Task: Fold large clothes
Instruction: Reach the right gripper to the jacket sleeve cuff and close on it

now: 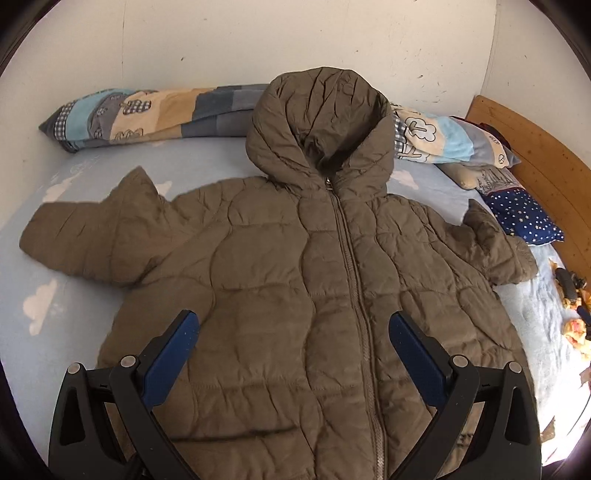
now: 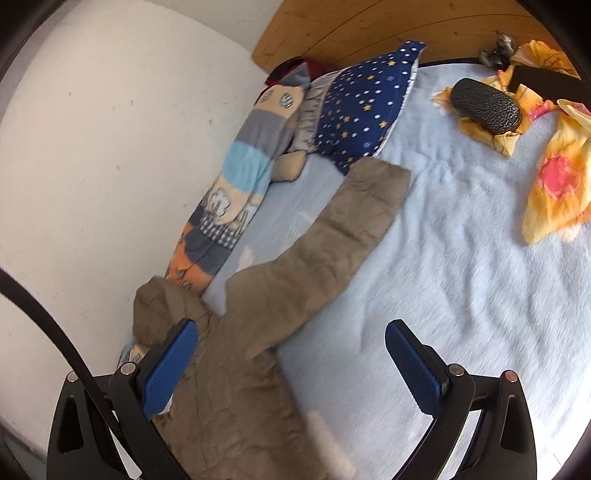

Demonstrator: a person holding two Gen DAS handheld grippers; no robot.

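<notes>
A brown quilted hooded jacket (image 1: 295, 266) lies flat and zipped, front up, on the light blue bed (image 1: 55, 295). Its hood rests against the patchwork blanket roll, and both sleeves spread out to the sides. My left gripper (image 1: 293, 332) hovers open above the jacket's lower front, straddling the zipper, with nothing between its blue pads. In the right wrist view the jacket's right sleeve (image 2: 332, 236) stretches away toward the starry pillow. Over the jacket's edge and the bedsheet my right gripper (image 2: 291, 339) is open and holds nothing.
A rolled patchwork blanket (image 1: 155, 114) lies along the white wall. A navy star-print pillow (image 2: 365, 107) sits near the wooden headboard (image 2: 351, 26). A black textured case (image 2: 485, 107) and yellow floral cloth (image 2: 557, 184) lie on the bed's far right.
</notes>
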